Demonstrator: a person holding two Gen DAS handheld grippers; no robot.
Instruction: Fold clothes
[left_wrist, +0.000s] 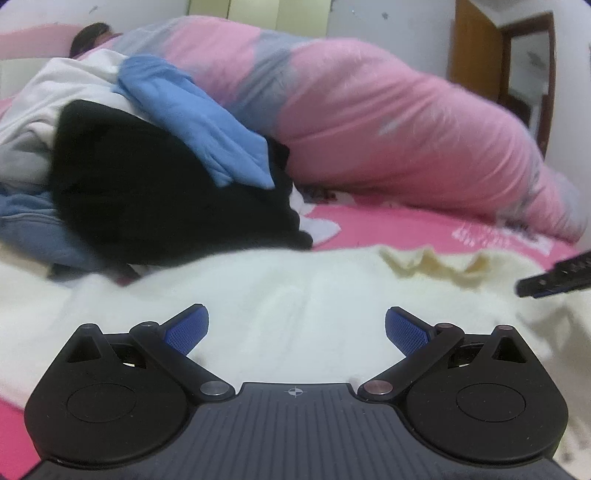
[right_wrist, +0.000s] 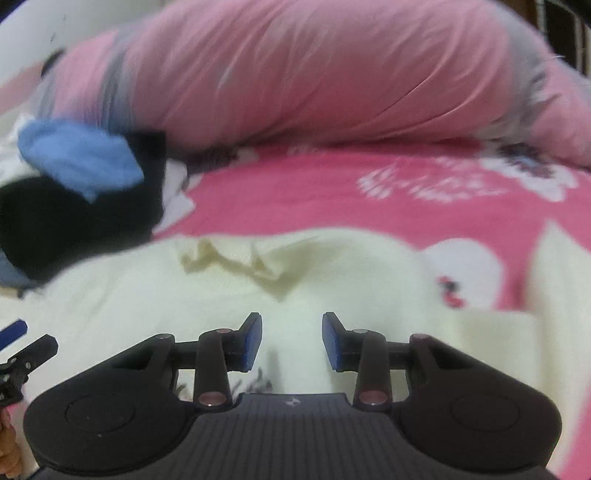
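Note:
A fluffy cream garment (left_wrist: 295, 288) lies spread on the bed, with its ruffled collar (right_wrist: 236, 258) toward the pink sheet. My left gripper (left_wrist: 295, 328) hovers low over it, jaws wide open, nothing between the blue pads (left_wrist: 188, 328). My right gripper (right_wrist: 292, 341) sits further right on the same garment, its jaws partly closed. A raised fold of the cream cloth fills the gap between its pads (right_wrist: 255, 343). Each view shows the other gripper at its edge: the right gripper's finger (left_wrist: 554, 277) and the left gripper's finger (right_wrist: 26, 350).
A heap of clothes sits at the left: black garment (left_wrist: 155, 192), light blue garment (left_wrist: 199, 122), white garment (left_wrist: 55, 96). A bunched pink duvet (left_wrist: 369, 122) fills the back. The pink patterned sheet (right_wrist: 332, 199) lies between the duvet and the cream garment. A wooden door (left_wrist: 476, 48) stands at the far right.

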